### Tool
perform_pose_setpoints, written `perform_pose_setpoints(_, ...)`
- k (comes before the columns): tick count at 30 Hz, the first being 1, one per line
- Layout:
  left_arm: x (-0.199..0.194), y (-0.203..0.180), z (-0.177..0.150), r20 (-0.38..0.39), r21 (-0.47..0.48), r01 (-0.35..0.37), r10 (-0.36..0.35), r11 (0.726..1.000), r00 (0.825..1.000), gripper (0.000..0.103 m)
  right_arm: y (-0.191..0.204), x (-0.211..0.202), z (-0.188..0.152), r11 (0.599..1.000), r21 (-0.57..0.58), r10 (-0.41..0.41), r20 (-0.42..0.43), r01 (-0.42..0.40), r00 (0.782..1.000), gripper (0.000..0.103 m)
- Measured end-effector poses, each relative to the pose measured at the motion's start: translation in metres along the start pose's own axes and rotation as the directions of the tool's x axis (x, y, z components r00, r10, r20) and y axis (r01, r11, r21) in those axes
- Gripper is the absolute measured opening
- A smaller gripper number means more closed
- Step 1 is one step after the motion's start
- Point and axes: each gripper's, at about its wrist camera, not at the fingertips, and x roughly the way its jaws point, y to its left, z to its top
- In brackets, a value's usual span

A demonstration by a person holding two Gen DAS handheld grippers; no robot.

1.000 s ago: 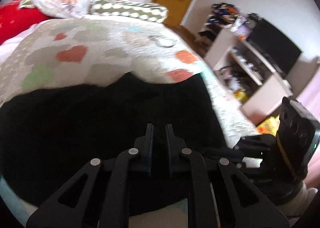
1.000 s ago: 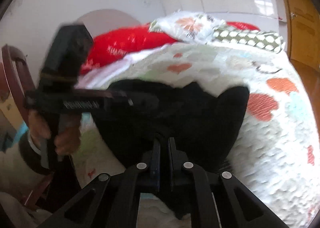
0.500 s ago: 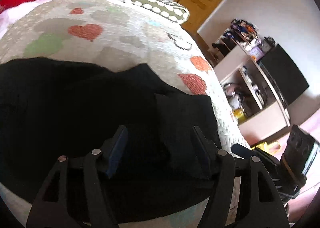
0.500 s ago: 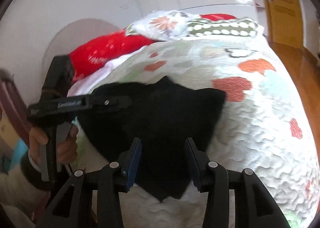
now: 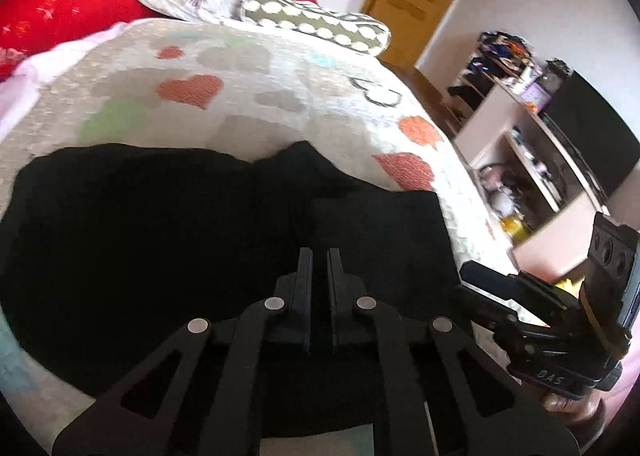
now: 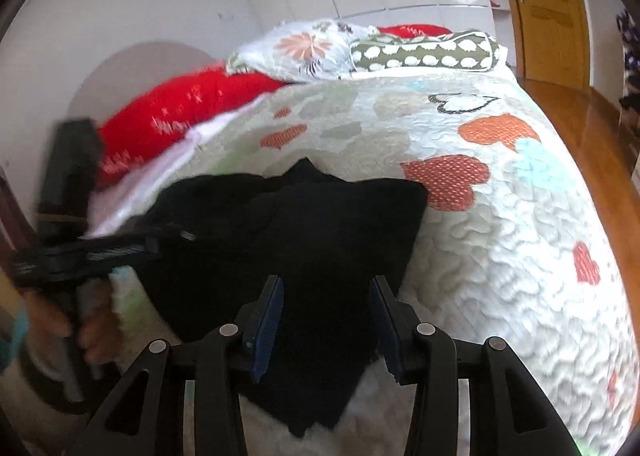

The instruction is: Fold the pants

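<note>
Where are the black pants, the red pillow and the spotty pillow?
pants [image 5: 160,236], left wrist view, the flat middle of the cloth.
red pillow [image 6: 180,112], right wrist view, its front face.
spotty pillow [image 6: 424,50], right wrist view, its middle.

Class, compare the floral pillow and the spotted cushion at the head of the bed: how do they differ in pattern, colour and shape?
The floral pillow is white with orange flowers; the spotted cushion is olive green with white dots. The floral pillow looks plump and crumpled, while the spotted cushion is long and narrow. The floral pillow leans on the red pillow; the spotted cushion lies nearer the door. Both rest at the far end of the quilt.
</note>
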Motion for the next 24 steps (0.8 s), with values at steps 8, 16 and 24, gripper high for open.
perform_pose_setpoints(8, 0.029, 0.015, -0.016, -0.06, -0.055, -0.056, 0.052, 0.997, 0.997, 0.005, -0.001, 0.043, -0.003, 0.999, 0.029, -0.029, -0.071, 0.031, 0.997, 0.043)
perform_pose_setpoints(16, 0.004, 0.035, -0.025, -0.049, -0.131, -0.086, 0.08, 0.988, 0.996, 0.01, 0.022, 0.019, 0.006, 0.998, -0.056, -0.005, -0.042, 0.002, 0.999, 0.043)
perform_pose_setpoints(24, -0.023, 0.046, -0.038, -0.014, -0.163, -0.118, 0.117, 0.98, 0.993, 0.013, 0.052, 0.069, 0.012, 0.993, -0.106, -0.056, -0.07, 0.048, 0.996, 0.043)
